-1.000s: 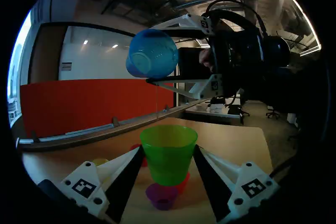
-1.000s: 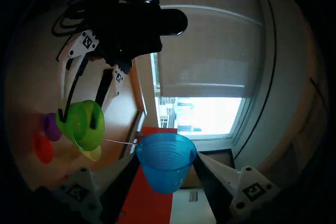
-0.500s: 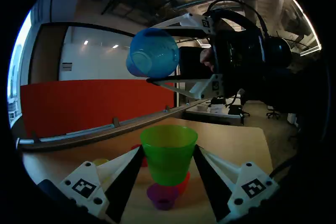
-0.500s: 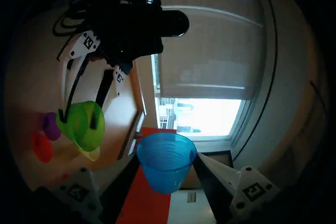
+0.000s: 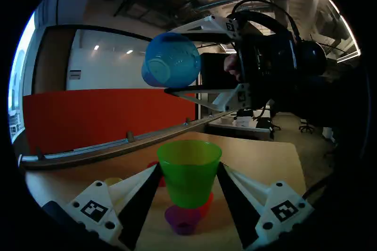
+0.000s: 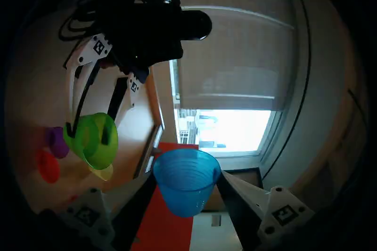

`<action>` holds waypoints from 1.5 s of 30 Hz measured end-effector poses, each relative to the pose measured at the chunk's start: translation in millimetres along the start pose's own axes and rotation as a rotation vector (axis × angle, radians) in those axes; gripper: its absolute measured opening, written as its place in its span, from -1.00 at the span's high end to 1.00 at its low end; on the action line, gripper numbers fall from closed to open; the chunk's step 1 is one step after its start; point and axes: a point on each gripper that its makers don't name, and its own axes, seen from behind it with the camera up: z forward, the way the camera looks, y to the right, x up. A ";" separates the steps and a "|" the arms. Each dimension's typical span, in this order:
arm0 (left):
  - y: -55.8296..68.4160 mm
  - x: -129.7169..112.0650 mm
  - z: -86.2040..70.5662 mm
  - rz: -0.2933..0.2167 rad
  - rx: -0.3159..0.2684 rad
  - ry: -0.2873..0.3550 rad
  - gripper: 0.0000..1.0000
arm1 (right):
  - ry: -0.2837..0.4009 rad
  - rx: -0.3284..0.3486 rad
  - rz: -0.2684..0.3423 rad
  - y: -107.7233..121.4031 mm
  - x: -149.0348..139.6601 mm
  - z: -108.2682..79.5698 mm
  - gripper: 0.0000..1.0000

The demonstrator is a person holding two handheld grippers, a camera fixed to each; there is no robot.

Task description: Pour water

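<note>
Above the counter [image 5: 264,157], the left gripper [image 5: 189,170] pinches an upright green cup [image 5: 189,178] between both fingers [image 5: 140,199]; the right gripper [image 6: 187,178], higher up and just beyond, clamps a blue cup [image 6: 187,190] tipped nearly sideways, roughly above the green cup's open mouth.

Purple cup [image 5: 181,220] and yellow cup [image 5: 112,181] stand on the table [image 5: 264,157].

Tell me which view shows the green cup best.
The left gripper view: the green cup sits close and central between the fingers of the left gripper. The right gripper view shows it smaller and farther off.
</note>
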 end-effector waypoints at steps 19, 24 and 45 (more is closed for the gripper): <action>-0.5 0.0 -1.4 0.003 0.005 -0.004 -0.66 | -0.005 -0.018 0.209 -2.4 -20.9 2.0 -0.81; -1.5 0.9 -1.9 0.002 0.007 -0.004 -0.66 | -0.006 -0.026 0.282 -5.0 -27.3 1.9 -0.81; -0.9 0.6 -2.2 0.015 0.013 -0.012 -0.66 | -0.016 -0.051 0.571 -10.6 -37.0 -0.3 -0.81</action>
